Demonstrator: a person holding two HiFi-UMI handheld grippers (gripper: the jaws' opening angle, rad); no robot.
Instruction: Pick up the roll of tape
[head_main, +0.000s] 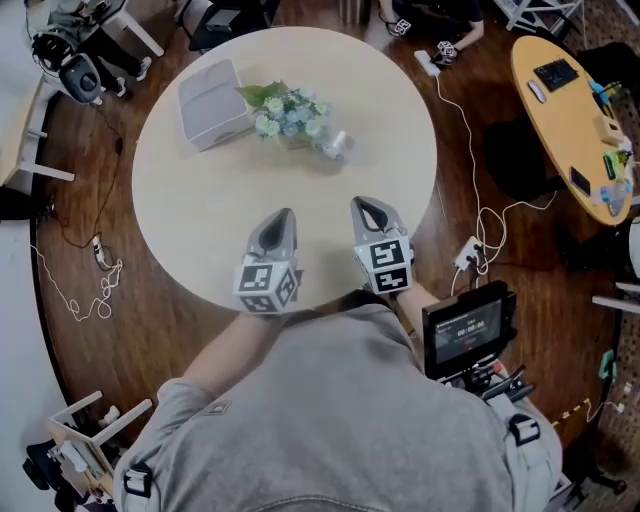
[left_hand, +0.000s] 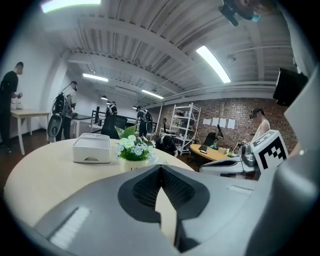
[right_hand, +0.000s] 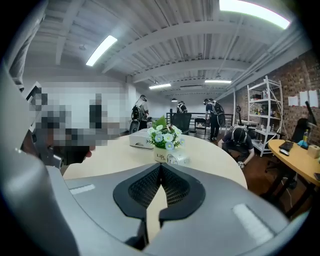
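Observation:
A small clear roll of tape lies on the round beige table, just right of a pot of white and blue flowers. In the right gripper view the roll of tape rests against the pot, well ahead of the jaws. My left gripper and right gripper hover side by side over the near part of the table, both pointing toward the flowers. Each stands shut with nothing between its pads, as the left gripper and right gripper show in their own views.
A grey-white tissue box sits left of the flowers. An oval wooden table with small items stands at the right. Cables and a power strip lie on the floor. A small monitor hangs by my right side. Several people stand in the background.

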